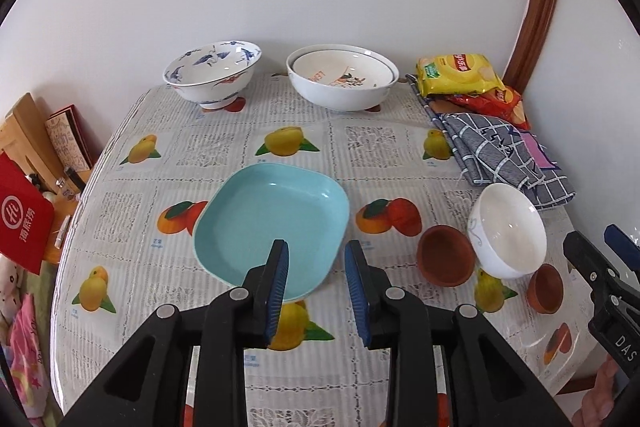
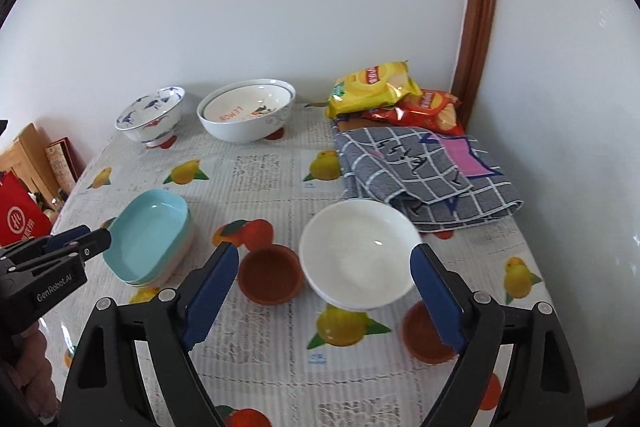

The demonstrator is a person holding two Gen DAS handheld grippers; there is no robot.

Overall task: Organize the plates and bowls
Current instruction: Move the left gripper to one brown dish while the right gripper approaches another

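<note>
**A:** What do your fingers have?

**B:** Nothing in either. My left gripper (image 1: 316, 259) has its fingers parted a little, with empty air between the pads, and it hangs over the near end of the stack of turquoise plates (image 1: 272, 227). My right gripper (image 2: 324, 291) is spread wide; the white bowl (image 2: 360, 253) shows between its fingers but the pads are clear of it.

**A:** Where does that bowl sit?

**B:** Toward the counter's (image 1: 224, 143) right edge. It is tilted, and its near side rests on the smaller of two terracotta dishes (image 2: 424, 339). The larger terracotta dish (image 2: 270, 277) is just beside it on the left, between the bowl and the plates.

**A:** And the plates?

**B:** Around the middle of the counter, toward the near edge, stacked flat with the turquoise one on top.

**A:** The far edge?

**B:** The blue-patterned bowl (image 1: 212, 73) stands toward the far left corner. Next to it a big white bowl (image 1: 342, 85) holds a smaller one with orange lettering. At the far right corner lie two snack bags (image 2: 372, 87), with a grey checked cloth (image 2: 424, 171) along the right edge just in front of them.
</note>
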